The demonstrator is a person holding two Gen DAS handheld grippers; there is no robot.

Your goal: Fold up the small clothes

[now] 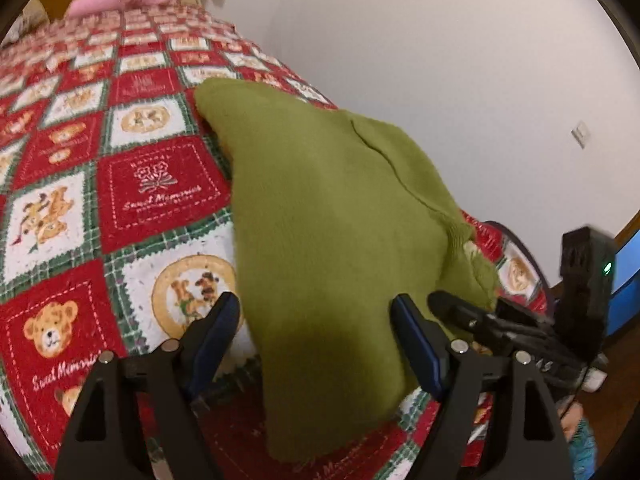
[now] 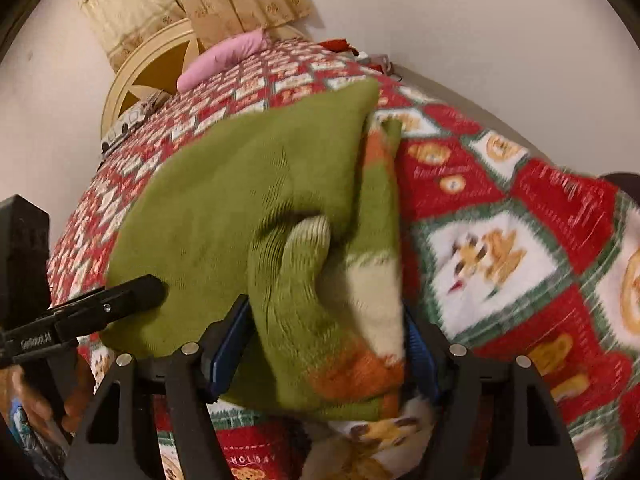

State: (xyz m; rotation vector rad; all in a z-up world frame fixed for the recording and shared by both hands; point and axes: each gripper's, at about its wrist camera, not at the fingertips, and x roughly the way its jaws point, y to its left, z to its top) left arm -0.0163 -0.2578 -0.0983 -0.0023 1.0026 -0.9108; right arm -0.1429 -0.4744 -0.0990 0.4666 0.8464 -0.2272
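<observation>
A small green knit sweater [image 1: 328, 240] with cream and orange stripes lies partly folded on the bed; it also shows in the right wrist view [image 2: 240, 200]. My left gripper [image 1: 316, 320] is open, its blue-padded fingers astride the sweater's near edge. My right gripper [image 2: 328, 332] is open too, with the bunched ribbed cuff and striped part [image 2: 360, 320] lying between its fingers. The right gripper shows at the sweater's right side in the left wrist view [image 1: 500, 320], and the left gripper shows at the left in the right wrist view [image 2: 100, 308].
The bed has a red, white and green bear-patterned quilt [image 1: 120, 200], also in the right wrist view [image 2: 520, 240]. A pink pillow [image 2: 224, 60] and cream headboard [image 2: 140, 76] are at the far end. White walls border the bed. The floor [image 1: 624, 360] lies beyond the bed's right edge.
</observation>
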